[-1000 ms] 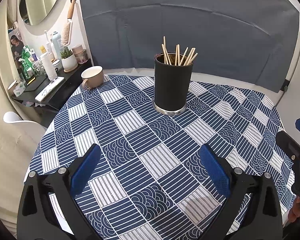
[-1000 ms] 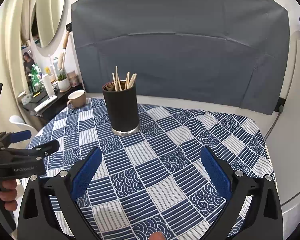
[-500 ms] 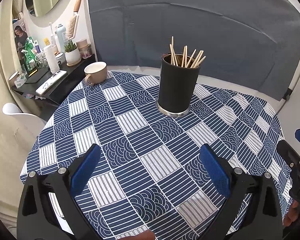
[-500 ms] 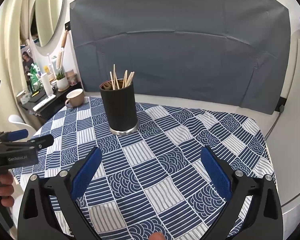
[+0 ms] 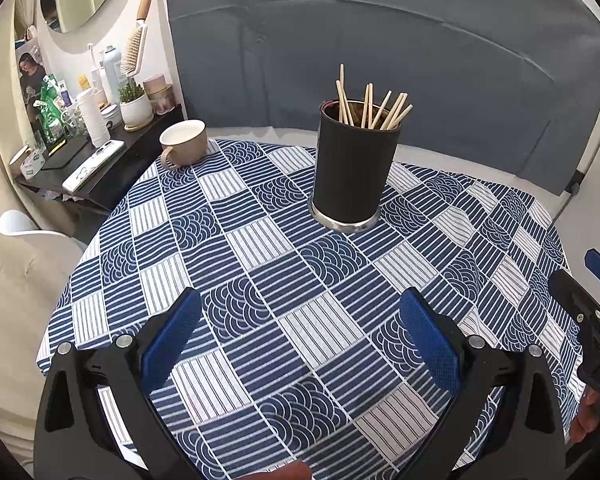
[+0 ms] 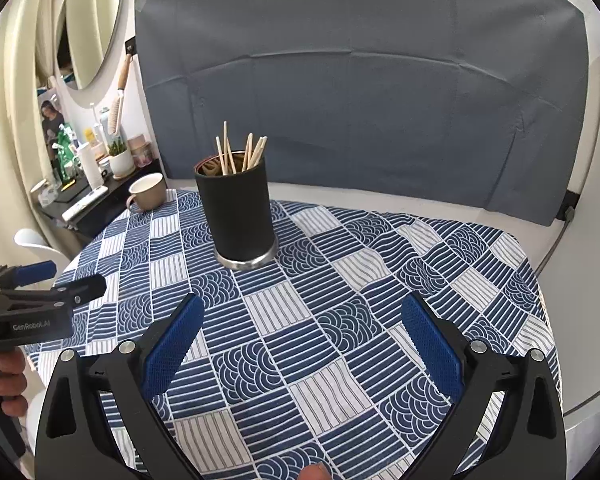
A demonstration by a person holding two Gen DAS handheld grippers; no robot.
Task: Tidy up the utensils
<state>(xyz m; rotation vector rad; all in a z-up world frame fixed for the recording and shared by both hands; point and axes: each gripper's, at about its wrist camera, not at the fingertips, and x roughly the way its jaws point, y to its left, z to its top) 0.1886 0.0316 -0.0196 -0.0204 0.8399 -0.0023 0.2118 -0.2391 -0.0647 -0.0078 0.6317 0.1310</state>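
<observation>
A black cylindrical holder point(image 5: 352, 168) with a silver base stands upright on the blue patterned tablecloth point(image 5: 260, 280), with several wooden chopsticks point(image 5: 370, 104) sticking out of it. It also shows in the right wrist view point(image 6: 240, 216), with the chopsticks point(image 6: 240, 154). My left gripper point(image 5: 300, 320) is open and empty, low over the near part of the table. My right gripper point(image 6: 300, 324) is open and empty, nearer the table's front right. Each gripper shows at the edge of the other's view: the right gripper point(image 5: 596, 292), the left gripper point(image 6: 56, 284).
A beige mug point(image 5: 182, 140) sits at the table's far left edge. A black side shelf point(image 5: 92, 152) with bottles, a plant pot and a remote stands to the left. A grey cloth backdrop point(image 5: 380, 40) hangs behind. A white chair point(image 5: 28, 236) is at the left.
Both grippers have drawn back and shifted slightly; the holder sits a little farther right in the left view. Both stay open and empty. Nothing on the table moved.
</observation>
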